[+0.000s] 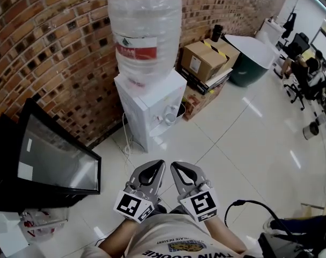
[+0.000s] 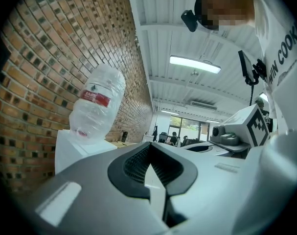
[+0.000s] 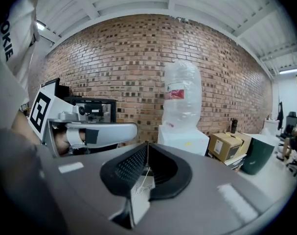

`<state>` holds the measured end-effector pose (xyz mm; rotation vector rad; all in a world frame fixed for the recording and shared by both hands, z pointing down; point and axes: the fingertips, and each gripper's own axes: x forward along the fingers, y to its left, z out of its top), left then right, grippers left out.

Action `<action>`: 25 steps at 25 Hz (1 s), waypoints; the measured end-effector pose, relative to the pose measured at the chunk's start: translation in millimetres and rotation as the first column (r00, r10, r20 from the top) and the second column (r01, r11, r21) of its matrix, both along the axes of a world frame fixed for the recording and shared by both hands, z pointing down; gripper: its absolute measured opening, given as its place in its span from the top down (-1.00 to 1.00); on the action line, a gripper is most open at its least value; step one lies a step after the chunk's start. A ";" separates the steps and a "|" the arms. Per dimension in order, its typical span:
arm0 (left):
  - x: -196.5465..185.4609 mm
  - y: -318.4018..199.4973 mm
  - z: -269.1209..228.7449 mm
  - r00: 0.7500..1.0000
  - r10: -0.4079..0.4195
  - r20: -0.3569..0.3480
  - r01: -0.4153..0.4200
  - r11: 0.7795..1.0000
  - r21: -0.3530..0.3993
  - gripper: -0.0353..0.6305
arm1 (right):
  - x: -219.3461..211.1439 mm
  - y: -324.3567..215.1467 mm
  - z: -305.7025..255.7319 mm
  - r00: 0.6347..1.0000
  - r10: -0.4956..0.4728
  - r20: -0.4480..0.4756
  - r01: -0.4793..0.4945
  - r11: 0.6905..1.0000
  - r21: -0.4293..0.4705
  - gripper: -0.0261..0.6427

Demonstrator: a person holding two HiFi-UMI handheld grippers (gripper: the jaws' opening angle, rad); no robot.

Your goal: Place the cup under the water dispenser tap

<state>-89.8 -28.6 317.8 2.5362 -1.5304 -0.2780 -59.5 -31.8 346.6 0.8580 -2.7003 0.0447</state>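
Observation:
A white water dispenser (image 1: pixel 149 104) with a clear bottle (image 1: pixel 145 31) on top stands against the brick wall; its taps (image 1: pixel 169 116) face the open floor. I cannot make out a cup in any view. My left gripper (image 1: pixel 155 166) and right gripper (image 1: pixel 176 167) hover side by side close to my body, in front of the dispenser and well short of it. Both are shut with nothing between the jaws. The left gripper (image 2: pixel 149 147) has the bottle (image 2: pixel 97 106) at its left. The right gripper (image 3: pixel 147 145) points toward the dispenser (image 3: pixel 183 138).
A black-framed glass panel (image 1: pixel 55 160) leans at the left. Cardboard boxes (image 1: pixel 205 58) and a green bin with a white lid (image 1: pixel 251 58) sit right of the dispenser. A black cable (image 1: pixel 251 203) lies on the floor at lower right. Office chairs (image 1: pixel 302 69) stand far right.

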 end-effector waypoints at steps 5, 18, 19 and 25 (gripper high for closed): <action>8.1 13.4 -7.5 1.000 -0.015 0.006 0.015 1.000 0.012 0.92 | 6.2 17.8 -5.6 1.000 -0.023 -0.003 0.023 1.000 -0.002 0.88; 98.8 96.3 -0.1 0.999 -0.014 0.034 0.015 0.999 -0.028 0.92 | 99.3 98.9 3.5 0.997 0.015 0.073 -0.012 0.999 -0.033 0.90; 106.9 105.2 1.3 0.999 -0.013 0.035 0.014 0.999 -0.033 0.92 | 106.2 107.3 4.9 0.997 0.015 0.077 -0.013 0.999 -0.036 0.90; 150.4 157.0 4.0 0.998 -0.011 0.058 0.013 0.999 -0.038 0.92 | 141.9 158.8 8.5 0.995 0.006 0.104 -0.001 0.999 -0.048 0.90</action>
